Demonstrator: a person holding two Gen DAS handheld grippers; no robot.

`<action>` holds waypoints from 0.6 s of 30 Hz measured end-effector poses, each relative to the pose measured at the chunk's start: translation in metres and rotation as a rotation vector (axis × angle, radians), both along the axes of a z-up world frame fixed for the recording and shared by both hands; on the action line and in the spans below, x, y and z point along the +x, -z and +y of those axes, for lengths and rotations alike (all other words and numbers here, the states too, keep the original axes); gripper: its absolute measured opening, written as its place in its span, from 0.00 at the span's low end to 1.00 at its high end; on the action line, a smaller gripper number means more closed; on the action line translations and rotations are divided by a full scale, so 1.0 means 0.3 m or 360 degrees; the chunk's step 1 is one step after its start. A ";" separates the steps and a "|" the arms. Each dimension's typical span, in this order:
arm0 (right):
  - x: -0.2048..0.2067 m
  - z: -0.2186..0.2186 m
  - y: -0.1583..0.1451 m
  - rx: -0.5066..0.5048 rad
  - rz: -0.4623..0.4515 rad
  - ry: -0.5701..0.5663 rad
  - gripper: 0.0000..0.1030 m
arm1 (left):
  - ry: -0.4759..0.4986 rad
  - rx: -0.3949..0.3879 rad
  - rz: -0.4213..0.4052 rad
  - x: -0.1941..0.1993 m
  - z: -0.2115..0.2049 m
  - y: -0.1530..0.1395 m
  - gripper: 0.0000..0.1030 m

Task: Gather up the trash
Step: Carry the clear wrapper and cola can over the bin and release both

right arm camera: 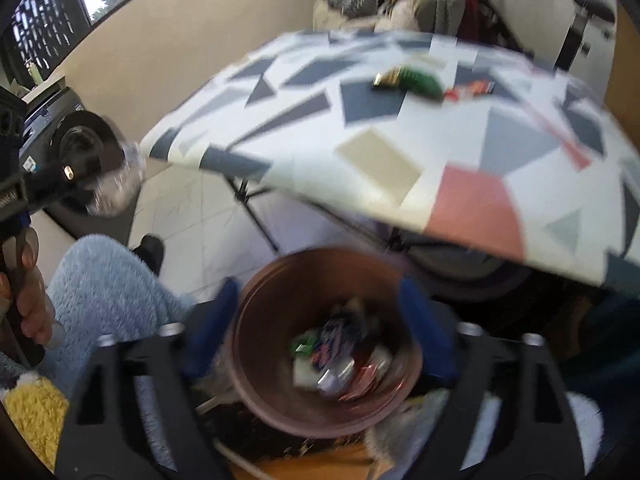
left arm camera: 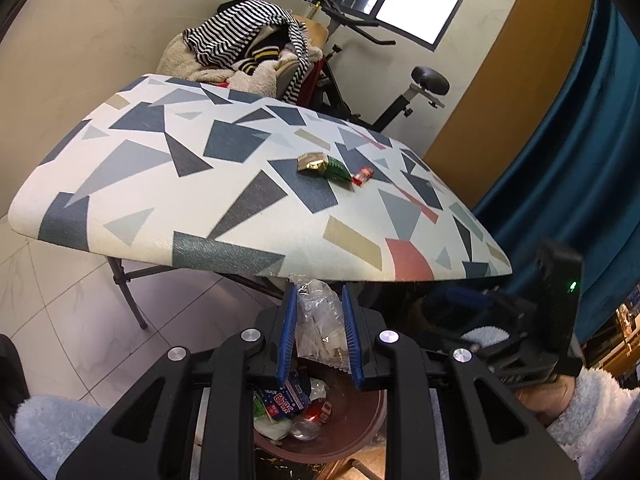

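step: dropping trash in bin (right arm camera: 326,344) | my left fingers (left arm camera: 320,336) clench clear plastic wrapper (left arm camera: 320,320) above bin; my right fingers (right arm camera: 320,328) spread, empty, over bin | next: release left; fetch wrappers (left arm camera: 324,166) off bench (left arm camera: 160,200)

My way down into the bin (right arm camera: 280,280) is open: its mouth lies clear between my right gripper's (right arm camera: 324,320) spread jaws. The table (left arm camera: 160,184) edge overhangs the bin's far rim, so there is little room above on that side. My left gripper (left arm camera: 320,336) is filled by a clear wrapper (left arm camera: 320,320) above the bin. On the table, wide bare cloth lies left of the three wrappers (left arm camera: 332,168). A table leg (left arm camera: 128,292) stands far left.
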State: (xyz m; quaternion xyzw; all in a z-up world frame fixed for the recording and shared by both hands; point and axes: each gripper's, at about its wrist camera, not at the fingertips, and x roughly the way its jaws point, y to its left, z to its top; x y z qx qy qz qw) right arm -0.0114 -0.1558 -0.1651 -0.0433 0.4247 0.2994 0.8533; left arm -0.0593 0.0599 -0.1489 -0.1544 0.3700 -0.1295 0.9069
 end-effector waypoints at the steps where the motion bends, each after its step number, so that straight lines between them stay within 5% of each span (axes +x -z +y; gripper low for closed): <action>1: -0.006 -0.020 -0.005 -0.0003 -0.0058 0.0027 0.94 | 0.0010 0.0014 0.0004 0.001 -0.010 0.008 0.22; 10: -0.040 -0.102 0.011 0.0003 -0.0241 0.0119 0.94 | 0.0055 0.0067 -0.0003 0.015 -0.066 0.066 0.22; 18: -0.007 -0.137 0.007 -0.0107 -0.0339 0.0188 0.94 | 0.0104 0.0233 0.0006 0.050 -0.141 0.144 0.23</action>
